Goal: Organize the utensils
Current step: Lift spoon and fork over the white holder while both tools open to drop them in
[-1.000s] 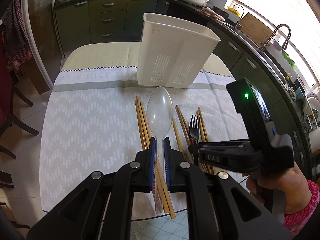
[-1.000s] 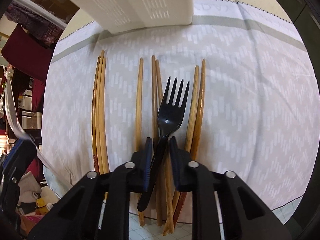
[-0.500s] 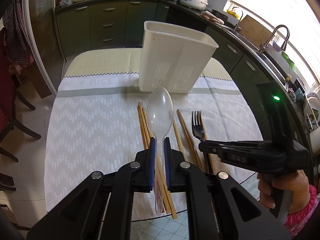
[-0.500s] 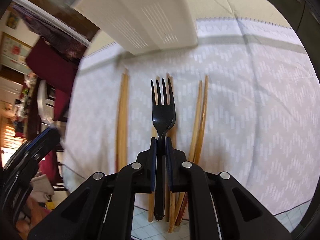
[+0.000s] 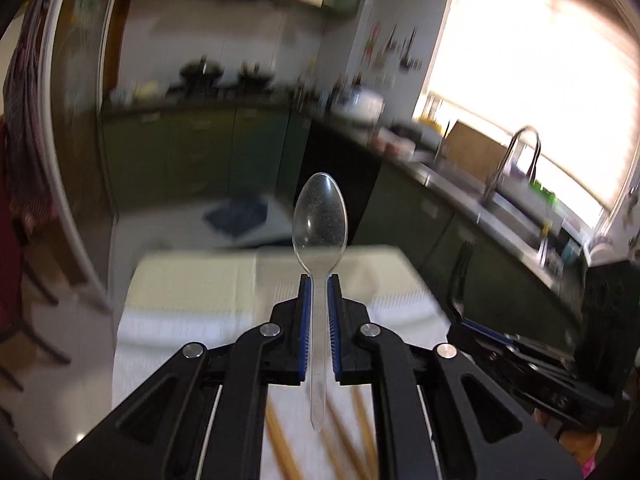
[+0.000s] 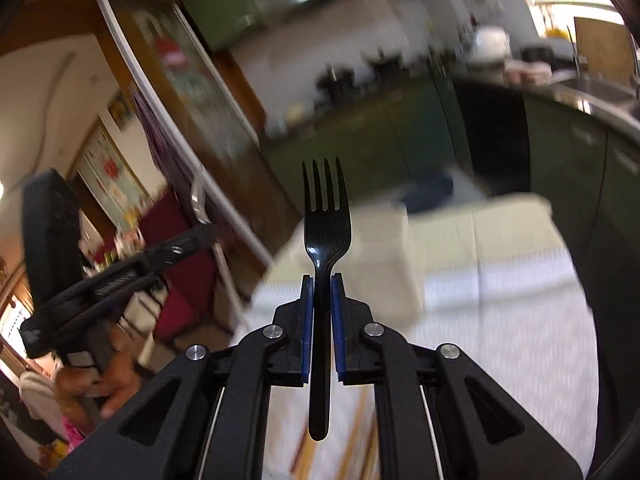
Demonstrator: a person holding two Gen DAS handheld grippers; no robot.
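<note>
Left hand-held gripper [image 5: 318,280] is clamped on the clear plastic spoon [image 5: 319,216] by its handle, bowl pointing to 12 o'clock, lifted off the table [image 5: 192,280]. Right hand-held gripper [image 6: 320,280] is clamped on the black fork [image 6: 325,216], tines at 12 o'clock, handle end sticking out below the pads at 6 o'clock. Its jaws have just been closing, with the fork handle between them.

White utensil holder [image 6: 384,256] sits on the table just behind the fork, badly blurred; cannot tell what is in it. In the left view it is not made out.

Wooden chopsticks [image 5: 280,440] lie on the cloth at 6 o'clock, mostly hidden under the gripper bodies; count unclear.

In the left view the other gripper is at 4 o'clock, cut off by the frame. In the right view, at 8 o'clock, a hand [image 6: 108,380] holds the other gripper. Kitchen behind is motion-blurred.
</note>
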